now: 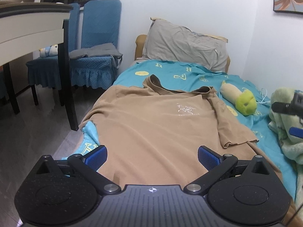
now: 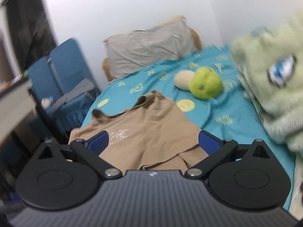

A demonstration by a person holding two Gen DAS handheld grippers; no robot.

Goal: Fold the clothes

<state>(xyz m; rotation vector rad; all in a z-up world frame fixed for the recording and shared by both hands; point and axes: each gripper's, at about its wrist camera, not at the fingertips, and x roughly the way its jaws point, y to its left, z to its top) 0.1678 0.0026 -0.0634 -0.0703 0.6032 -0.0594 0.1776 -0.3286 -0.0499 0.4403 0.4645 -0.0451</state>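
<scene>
A tan T-shirt (image 1: 151,117) with a small white chest logo lies spread face up on the teal bed sheet (image 1: 189,73), collar toward the pillow. Its left side hangs over the bed edge; its right sleeve is folded in. My left gripper (image 1: 152,158) is open and empty above the shirt's lower hem. My right gripper (image 2: 153,142) is open and empty above the shirt's (image 2: 147,128) right sleeve area; it also shows at the far right in the left wrist view (image 1: 289,117). The right wrist view is blurred.
A grey pillow (image 1: 185,45) leans at the headboard. A beige and green plush toy (image 1: 240,99) lies right of the shirt. A pale green fleece blanket (image 2: 269,79) is heaped at the right. Blue-covered chairs (image 1: 94,56) and a table (image 1: 28,30) stand left of the bed.
</scene>
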